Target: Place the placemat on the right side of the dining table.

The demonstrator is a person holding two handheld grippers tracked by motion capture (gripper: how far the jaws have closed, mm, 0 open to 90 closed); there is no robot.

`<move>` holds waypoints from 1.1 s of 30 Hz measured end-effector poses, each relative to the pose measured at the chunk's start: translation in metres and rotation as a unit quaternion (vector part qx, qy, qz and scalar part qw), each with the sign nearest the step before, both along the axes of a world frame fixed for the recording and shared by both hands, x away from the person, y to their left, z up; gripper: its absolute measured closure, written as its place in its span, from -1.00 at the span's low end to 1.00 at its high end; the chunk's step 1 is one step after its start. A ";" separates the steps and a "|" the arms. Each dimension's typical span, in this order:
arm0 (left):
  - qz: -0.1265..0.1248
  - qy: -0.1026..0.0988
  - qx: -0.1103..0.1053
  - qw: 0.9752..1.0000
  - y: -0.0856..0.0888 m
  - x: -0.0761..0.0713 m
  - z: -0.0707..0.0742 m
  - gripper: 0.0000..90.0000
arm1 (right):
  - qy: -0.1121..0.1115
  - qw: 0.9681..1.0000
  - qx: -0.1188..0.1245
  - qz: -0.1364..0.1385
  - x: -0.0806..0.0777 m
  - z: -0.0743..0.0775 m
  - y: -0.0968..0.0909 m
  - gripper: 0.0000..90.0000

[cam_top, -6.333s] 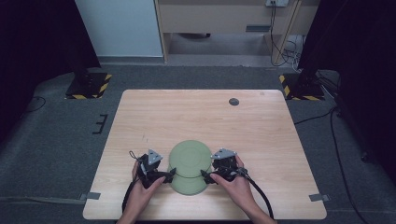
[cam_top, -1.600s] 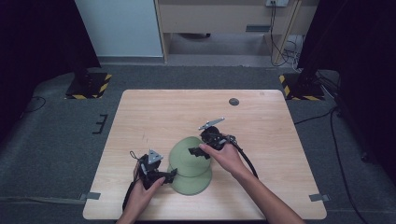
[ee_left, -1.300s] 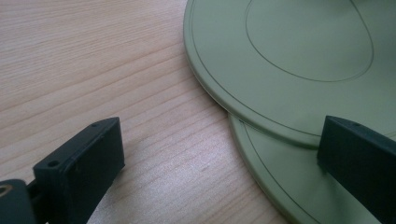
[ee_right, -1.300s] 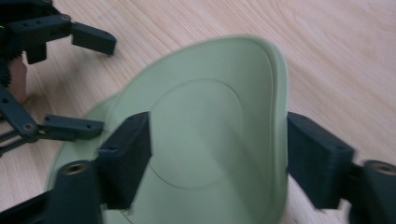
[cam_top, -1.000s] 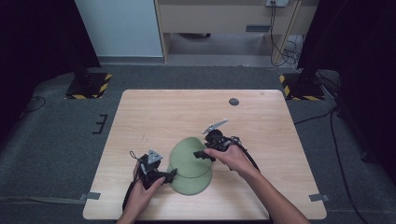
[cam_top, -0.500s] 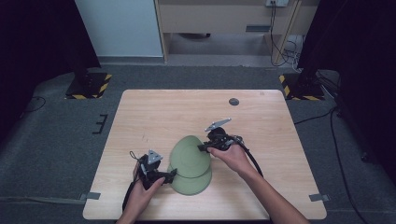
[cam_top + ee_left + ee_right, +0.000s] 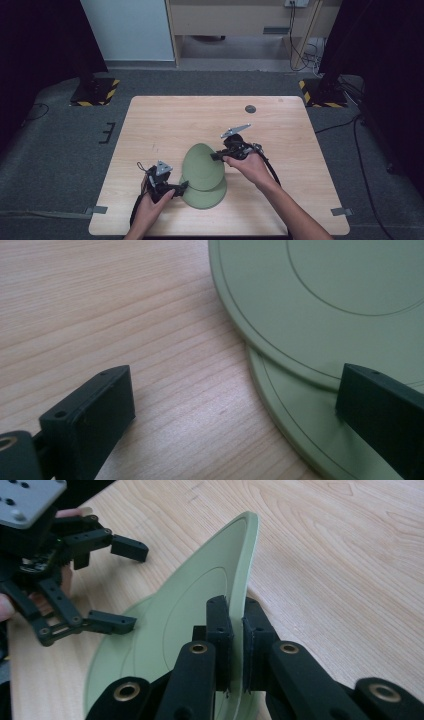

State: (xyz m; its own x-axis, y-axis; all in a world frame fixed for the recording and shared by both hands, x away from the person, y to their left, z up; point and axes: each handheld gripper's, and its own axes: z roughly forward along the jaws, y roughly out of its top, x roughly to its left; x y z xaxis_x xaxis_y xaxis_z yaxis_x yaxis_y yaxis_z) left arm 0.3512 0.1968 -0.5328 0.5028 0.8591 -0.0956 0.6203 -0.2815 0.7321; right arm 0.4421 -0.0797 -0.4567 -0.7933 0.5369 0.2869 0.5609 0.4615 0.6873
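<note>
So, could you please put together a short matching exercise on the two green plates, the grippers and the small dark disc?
Things:
1. upper green plate
2. lower green plate
3. left gripper
4. small dark disc

States or places:
A. lies flat on the table
B. jaws open, one on each side of the plates' edge
C. tilted up on edge, its rim pinched by the right gripper
D. alone near the table's far edge

Pairs: 1-C, 2-A, 3-B, 4-D
</note>
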 end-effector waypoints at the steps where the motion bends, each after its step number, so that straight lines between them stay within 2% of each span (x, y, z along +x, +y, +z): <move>1: 0.000 -0.003 -0.003 1.000 0.002 0.000 0.001 -0.96 | 0.000 1.000 0.009 -0.001 0.000 0.003 -0.002 0.90; 2: 0.004 -0.009 -0.007 1.000 0.005 0.000 0.003 -0.96 | 0.000 1.000 0.009 0.000 -0.001 0.004 -0.002 0.90; 8: 0.015 -0.014 -0.010 1.000 0.016 0.000 0.006 -0.96 | -0.003 1.000 0.011 0.006 -0.005 0.010 -0.002 0.90; 13: 0.028 -0.018 -0.001 0.999 0.025 0.001 0.008 -0.96 | -0.006 1.000 0.016 0.011 -0.008 0.017 -0.003 0.90; 16: 0.044 -0.014 0.004 0.999 0.032 0.003 0.007 -0.95 | -0.008 1.000 0.019 0.015 -0.010 0.022 -0.004 0.90; 22: 0.061 -0.009 0.011 0.998 0.038 0.004 0.005 -0.95 | -0.012 1.000 0.020 0.017 -0.013 0.029 -0.005 0.90; 33: 0.066 -0.001 0.023 0.998 0.039 0.006 0.002 -0.95 | -0.028 0.999 0.021 0.014 -0.016 0.047 -0.012 0.90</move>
State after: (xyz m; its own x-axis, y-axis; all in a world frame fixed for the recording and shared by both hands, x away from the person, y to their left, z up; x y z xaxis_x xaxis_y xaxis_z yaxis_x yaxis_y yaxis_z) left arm 0.3569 0.2361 -0.5306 0.3843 0.9217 -0.0524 0.6523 -0.2309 0.7219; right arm 0.4258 -0.0916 -0.4098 -0.8232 0.5026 0.2640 0.5086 0.4463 0.7363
